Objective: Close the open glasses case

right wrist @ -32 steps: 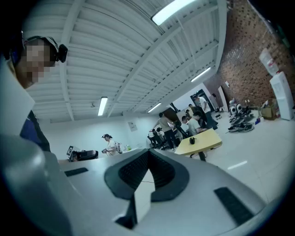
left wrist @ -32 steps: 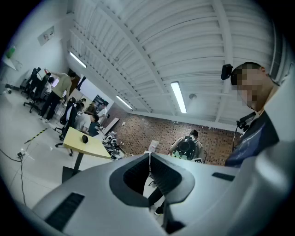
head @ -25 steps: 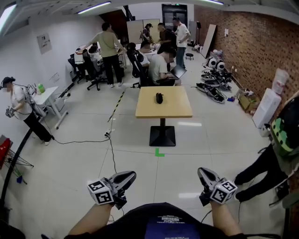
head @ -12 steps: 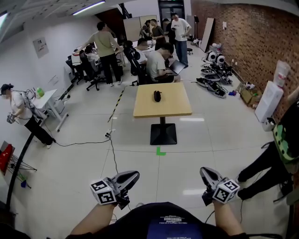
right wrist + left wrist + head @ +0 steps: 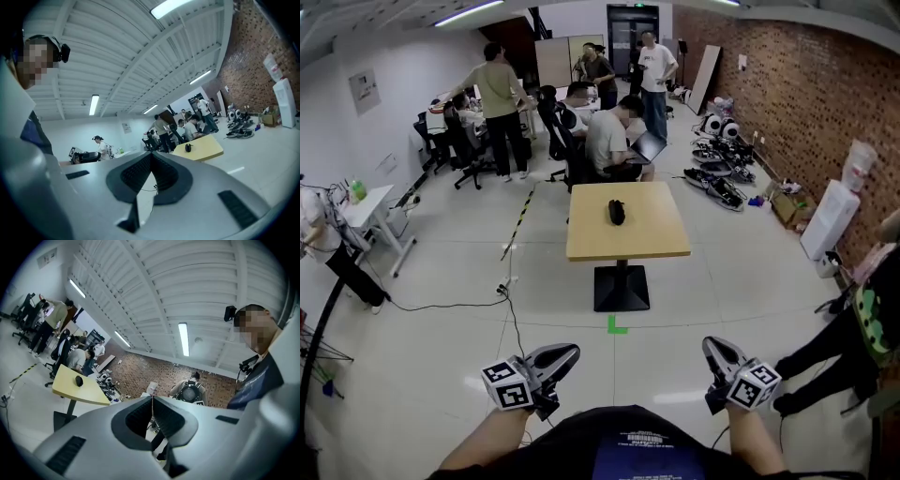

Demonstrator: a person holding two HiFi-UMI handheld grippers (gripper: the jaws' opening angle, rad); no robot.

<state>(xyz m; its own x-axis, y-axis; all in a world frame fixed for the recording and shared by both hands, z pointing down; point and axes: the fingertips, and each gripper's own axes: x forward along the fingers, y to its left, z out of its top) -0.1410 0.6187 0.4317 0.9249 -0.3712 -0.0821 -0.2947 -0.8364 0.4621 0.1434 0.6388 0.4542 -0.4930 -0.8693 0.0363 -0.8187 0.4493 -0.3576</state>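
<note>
A small black glasses case (image 5: 617, 212) lies on a square yellow table (image 5: 647, 239) some way ahead of me across the floor. It also shows as a dark speck, the case (image 5: 78, 380), in the left gripper view and the case (image 5: 188, 147) in the right gripper view. At the bottom of the head view my left gripper (image 5: 565, 354) is held low and shut with nothing in it. My right gripper (image 5: 712, 347) is beside it, also shut and empty. Both are far short of the table.
Several people sit and stand around desks and chairs (image 5: 558, 131) behind the table. A green tape mark (image 5: 618, 325) lies on the floor before the table base (image 5: 621, 288). A person (image 5: 853, 342) stands at my right, and a cable (image 5: 478, 300) runs across the floor at left.
The table and case have come nearer and lower in the head view as I moved forward. Both grippers stay shut, held in the same place before me.
</note>
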